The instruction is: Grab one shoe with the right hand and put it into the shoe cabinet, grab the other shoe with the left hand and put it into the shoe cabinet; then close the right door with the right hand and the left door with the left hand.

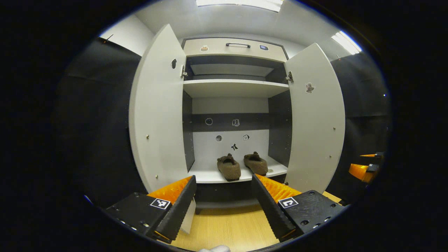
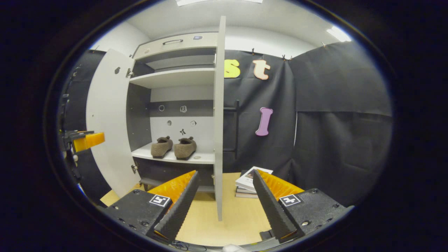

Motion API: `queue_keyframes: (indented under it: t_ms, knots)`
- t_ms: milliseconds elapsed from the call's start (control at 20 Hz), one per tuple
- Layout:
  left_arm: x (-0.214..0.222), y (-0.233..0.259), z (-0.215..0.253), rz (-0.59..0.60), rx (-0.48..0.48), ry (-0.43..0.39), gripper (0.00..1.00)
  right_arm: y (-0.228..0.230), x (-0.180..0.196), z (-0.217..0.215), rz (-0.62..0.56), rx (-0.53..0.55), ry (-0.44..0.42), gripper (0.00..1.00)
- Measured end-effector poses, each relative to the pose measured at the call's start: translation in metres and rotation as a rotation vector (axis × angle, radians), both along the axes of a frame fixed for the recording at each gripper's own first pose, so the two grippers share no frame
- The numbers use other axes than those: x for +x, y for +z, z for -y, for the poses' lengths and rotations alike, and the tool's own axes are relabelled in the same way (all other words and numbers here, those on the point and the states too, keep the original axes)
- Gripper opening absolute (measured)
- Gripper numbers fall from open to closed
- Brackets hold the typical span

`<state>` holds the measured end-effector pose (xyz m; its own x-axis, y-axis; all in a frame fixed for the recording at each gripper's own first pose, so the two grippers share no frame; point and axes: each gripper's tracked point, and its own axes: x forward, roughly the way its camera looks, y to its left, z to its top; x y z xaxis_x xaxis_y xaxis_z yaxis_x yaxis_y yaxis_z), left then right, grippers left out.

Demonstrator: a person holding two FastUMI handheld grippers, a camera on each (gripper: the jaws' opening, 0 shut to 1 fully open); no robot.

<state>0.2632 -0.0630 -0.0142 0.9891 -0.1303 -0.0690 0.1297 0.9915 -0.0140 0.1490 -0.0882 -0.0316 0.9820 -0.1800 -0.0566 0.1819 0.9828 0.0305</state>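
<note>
Both tongs are spread wide with nothing in them: left tongs [image 1: 223, 206] face the open shoe cabinet [image 1: 233, 87], right tongs [image 2: 224, 204] straddle the right door [image 2: 218, 115] edge without touching. Both shoes [image 1: 229, 167] [image 1: 256, 163] sit side by side on the bottom shelf [image 1: 210, 175], left door [image 1: 157, 112] wide open.

Two shoes [image 1: 241, 166] rest side by side on the bottom shelf [image 1: 210, 175] — toes outward.

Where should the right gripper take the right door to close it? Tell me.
Take the right door by its free front edge, coming straight on: it stands edge-on between the open right gripper jaws, and no handle shows on it. Then swing it toward the cabinet.
</note>
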Motion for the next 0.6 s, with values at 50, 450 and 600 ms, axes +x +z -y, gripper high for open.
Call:
queue_keyframes:
  t_ms: [50,450,600]
  knots:
    - [-0.01,-0.008,-0.004,-0.013,0.0,0.013,0.96,-0.003,0.002,0.001,-0.008,0.005,-0.001,0.98]
    - [-0.027,-0.013,-0.017,-0.027,-0.022,0.059,0.96,0.017,0.027,0.041,0.009,0.0,-0.051,1.0]
    - [-0.033,-0.013,-0.018,-0.026,-0.008,0.076,0.96,0.038,0.043,0.082,0.036,-0.003,-0.115,1.0]
